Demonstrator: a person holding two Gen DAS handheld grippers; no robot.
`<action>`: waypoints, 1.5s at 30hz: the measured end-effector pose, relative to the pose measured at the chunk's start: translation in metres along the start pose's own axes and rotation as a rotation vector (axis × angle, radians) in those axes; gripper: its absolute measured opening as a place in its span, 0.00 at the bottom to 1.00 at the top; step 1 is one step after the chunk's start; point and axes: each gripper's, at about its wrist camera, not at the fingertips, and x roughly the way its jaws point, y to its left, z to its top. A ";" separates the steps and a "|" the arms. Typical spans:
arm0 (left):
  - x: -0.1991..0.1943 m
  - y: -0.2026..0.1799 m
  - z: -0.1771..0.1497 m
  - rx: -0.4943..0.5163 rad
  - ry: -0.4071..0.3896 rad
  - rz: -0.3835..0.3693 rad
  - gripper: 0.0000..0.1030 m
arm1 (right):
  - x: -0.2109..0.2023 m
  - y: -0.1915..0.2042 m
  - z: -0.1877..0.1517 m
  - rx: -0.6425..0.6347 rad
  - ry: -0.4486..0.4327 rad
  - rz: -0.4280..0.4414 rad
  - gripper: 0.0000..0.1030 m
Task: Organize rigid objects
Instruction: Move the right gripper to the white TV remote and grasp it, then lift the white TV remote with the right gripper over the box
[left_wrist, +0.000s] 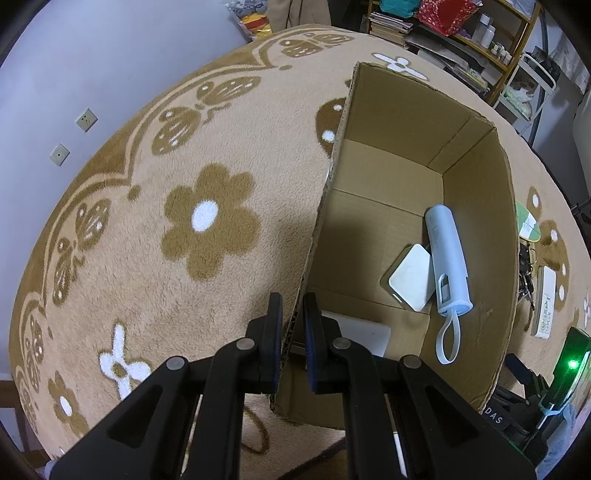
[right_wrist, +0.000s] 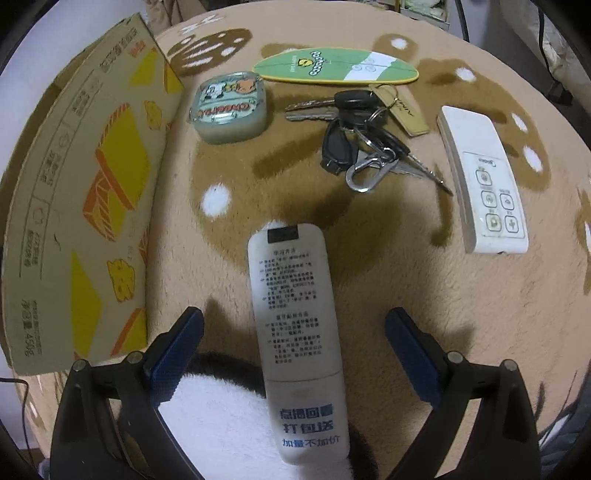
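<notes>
Four loose items lie past the off-white remote (right_wrist: 299, 343): tin (right_wrist: 231, 109) at 11 o'clock, keys (right_wrist: 364, 136) at 12, white controller (right_wrist: 484, 181) at 2, green tag (right_wrist: 334, 66) beyond. Right tongs (right_wrist: 295, 354) spread wide, straddling the remote on the fluffy rug-covered table (right_wrist: 424, 295). Left tongs (left_wrist: 293, 321) clench the cardboard box (left_wrist: 332, 177) wall; inside lie a pale cylinder (left_wrist: 447, 254) and white pack (left_wrist: 410, 280).
</notes>
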 end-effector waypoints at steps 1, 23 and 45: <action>0.000 0.000 0.000 0.003 0.000 0.003 0.10 | 0.001 0.001 -0.001 -0.005 0.003 -0.023 0.91; 0.000 -0.002 -0.001 0.014 -0.002 0.014 0.10 | -0.005 0.012 0.003 0.006 -0.083 -0.080 0.43; 0.000 -0.002 0.000 0.014 -0.001 0.016 0.09 | -0.054 0.000 0.012 0.058 -0.291 0.002 0.43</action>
